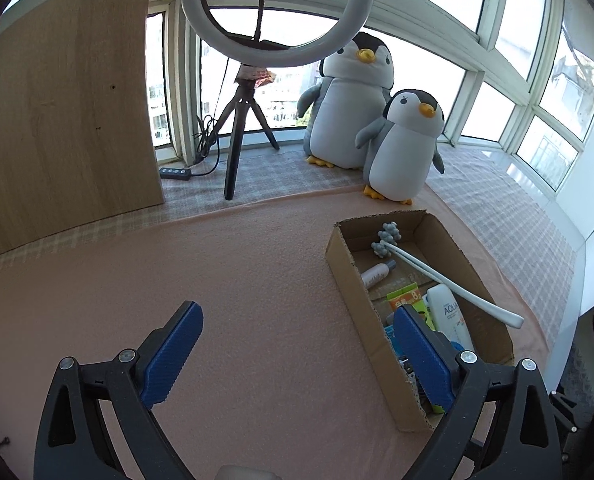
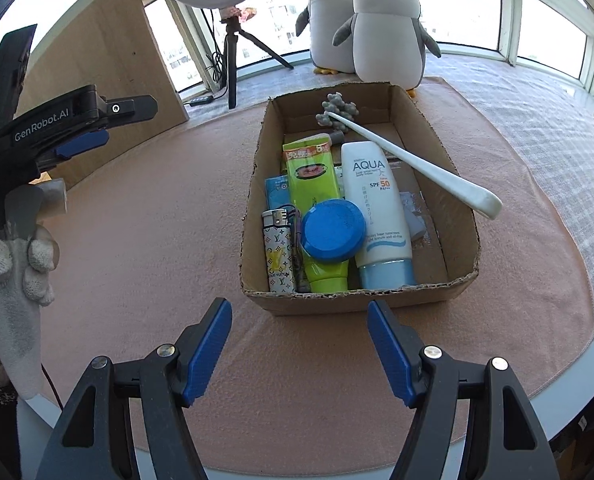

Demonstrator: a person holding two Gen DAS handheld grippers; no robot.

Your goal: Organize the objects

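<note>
Cardboard box (image 2: 457,216) full of bits sits on the pink-covered surface (image 2: 157,260), straight ahead of the right gripper (image 2: 299,344) jaws, which are spread wide with nothing in them.

Inside it: white AQUA sunscreen tube (image 2: 377,208), green tube (image 2: 311,176), blue round lid (image 2: 333,234) lying on top of both, patterned lighter (image 2: 277,252) at the near-left corner, and a long white massager (image 2: 413,164) leaning over the right wall. Left gripper (image 1: 297,344) jaws are wide and empty too, box off past the right jaw. Two plush penguins (image 2: 381,28) beyond the box.
</note>
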